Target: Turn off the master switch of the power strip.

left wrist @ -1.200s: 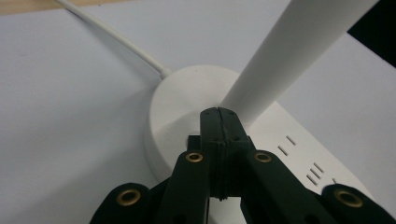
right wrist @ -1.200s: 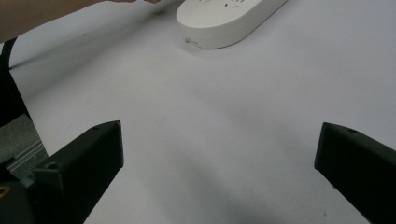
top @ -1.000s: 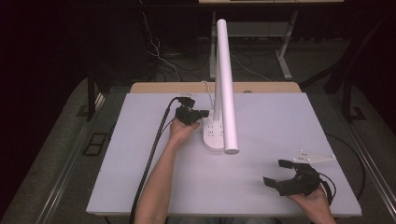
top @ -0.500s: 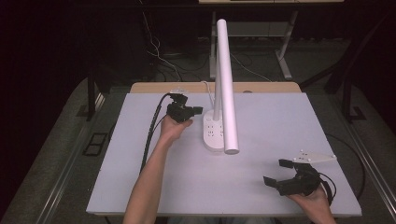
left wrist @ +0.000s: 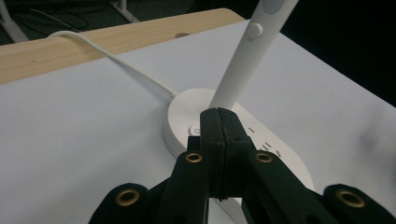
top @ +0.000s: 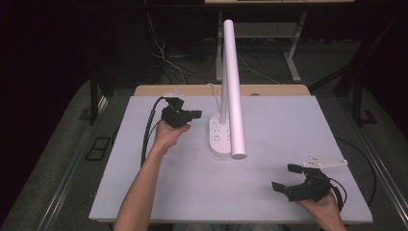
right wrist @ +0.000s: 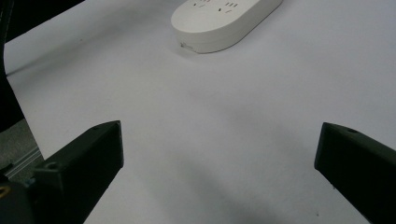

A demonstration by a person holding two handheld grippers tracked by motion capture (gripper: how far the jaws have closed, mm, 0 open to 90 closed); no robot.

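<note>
A white desk lamp stands mid-table: an oval base with sockets [top: 220, 138] and a long tube arm [top: 233, 86] leaning toward the person. My left gripper [top: 196, 114] sits just left of the base, pointing at it, jaws shut with nothing between them. In the left gripper view the closed jaw tips [left wrist: 219, 122] hover right in front of the lamp base [left wrist: 184, 119], by its round button, with the stem [left wrist: 247, 56] rising behind. My right gripper [top: 286, 177] rests open at the table's near right corner. In the right gripper view the base [right wrist: 224, 21] lies far ahead.
The lamp's white cord [left wrist: 112, 58] runs from the base over the wooden back strip [top: 192, 90] of the table. The left gripper's black cable [top: 149, 130] trails off the left side. The white tabletop [top: 192, 183] spreads between the two hands.
My left gripper has slid back and left, away from the lamp base's near end toward its rear. The right gripper has not moved.
</note>
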